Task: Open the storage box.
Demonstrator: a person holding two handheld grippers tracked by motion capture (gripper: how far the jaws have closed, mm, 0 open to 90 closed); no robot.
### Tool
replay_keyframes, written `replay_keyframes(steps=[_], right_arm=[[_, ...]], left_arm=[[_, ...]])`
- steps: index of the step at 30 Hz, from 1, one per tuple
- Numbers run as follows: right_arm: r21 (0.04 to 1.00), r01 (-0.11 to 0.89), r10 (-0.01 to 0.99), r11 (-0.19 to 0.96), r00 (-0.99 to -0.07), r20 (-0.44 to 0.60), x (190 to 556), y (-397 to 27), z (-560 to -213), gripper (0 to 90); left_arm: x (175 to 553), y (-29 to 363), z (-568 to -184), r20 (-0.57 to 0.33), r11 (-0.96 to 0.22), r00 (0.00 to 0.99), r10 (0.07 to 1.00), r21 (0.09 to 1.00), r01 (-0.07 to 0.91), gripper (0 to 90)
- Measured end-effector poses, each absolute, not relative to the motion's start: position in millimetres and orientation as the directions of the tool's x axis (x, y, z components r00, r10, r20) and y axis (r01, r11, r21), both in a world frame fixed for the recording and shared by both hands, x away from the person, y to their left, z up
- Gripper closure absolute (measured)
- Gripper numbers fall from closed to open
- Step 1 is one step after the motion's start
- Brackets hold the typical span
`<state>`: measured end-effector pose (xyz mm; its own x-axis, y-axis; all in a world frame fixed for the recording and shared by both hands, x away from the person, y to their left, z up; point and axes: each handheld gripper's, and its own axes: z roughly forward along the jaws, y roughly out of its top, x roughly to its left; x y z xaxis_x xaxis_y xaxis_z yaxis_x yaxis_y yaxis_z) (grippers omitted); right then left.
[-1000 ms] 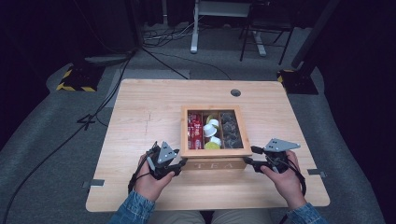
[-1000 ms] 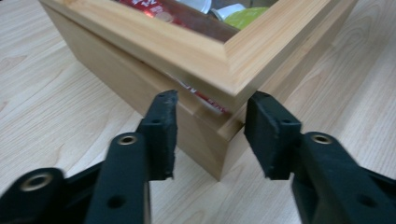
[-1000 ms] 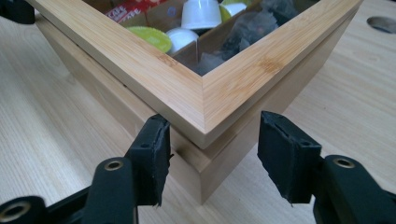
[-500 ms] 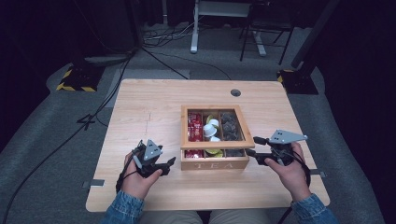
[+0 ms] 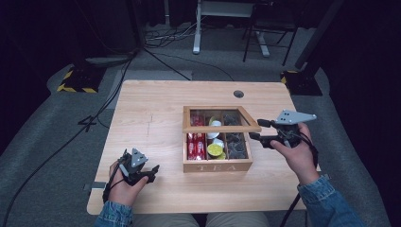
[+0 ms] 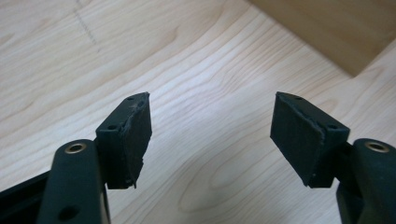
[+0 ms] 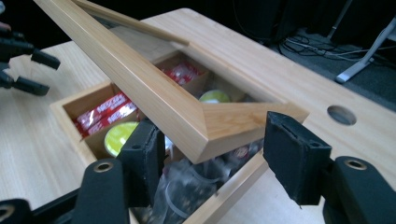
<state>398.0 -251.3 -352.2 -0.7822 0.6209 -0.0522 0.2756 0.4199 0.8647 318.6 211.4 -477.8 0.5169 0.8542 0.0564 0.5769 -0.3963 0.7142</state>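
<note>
The wooden tea box [image 5: 216, 164] sits right of centre on the desk [image 5: 156, 109], its "TEA" front facing the near edge. Inside lie red packets [image 5: 195, 145], green-topped pods [image 5: 215, 150] and dark sachets [image 5: 236, 145]. Its glass-paned lid [image 5: 221, 126] is raised, tilted, long axis running left-right. The right gripper [image 5: 255, 129] holds the lid's right corner between parted jaws, which have just been opening. The left gripper [image 5: 156, 172], jaws also just opened and empty, hovers near the desk's near-left corner.

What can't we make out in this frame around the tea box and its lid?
- Back compartments of the tea box: high view, the raised lid covers them.
- Packet labels: too small in high view, partly behind the lid in right gripper view.
- Whether the right gripper pads touch the lid: unclear, the lid corner sits between them.
</note>
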Motion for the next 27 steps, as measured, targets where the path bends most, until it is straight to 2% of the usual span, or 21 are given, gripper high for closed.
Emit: replay_keyframes(steps=[7, 27], right_arm=[[0.871, 0.271, 0.619, 0.41, -0.784, -0.047, 418, -247, -335, 39.5], [0.909, 0.271, 0.643, 0.318, -0.765, 0.003, 448, -244, -314, 40.0]], left_arm=[[321, 225, -487, 0.038, -0.368, 0.491, 0.87, 0.713, 0.597, 26.4], [331, 234, -499, 0.004, -0.332, 0.471, 0.882, 0.714, 0.616, 24.1]])
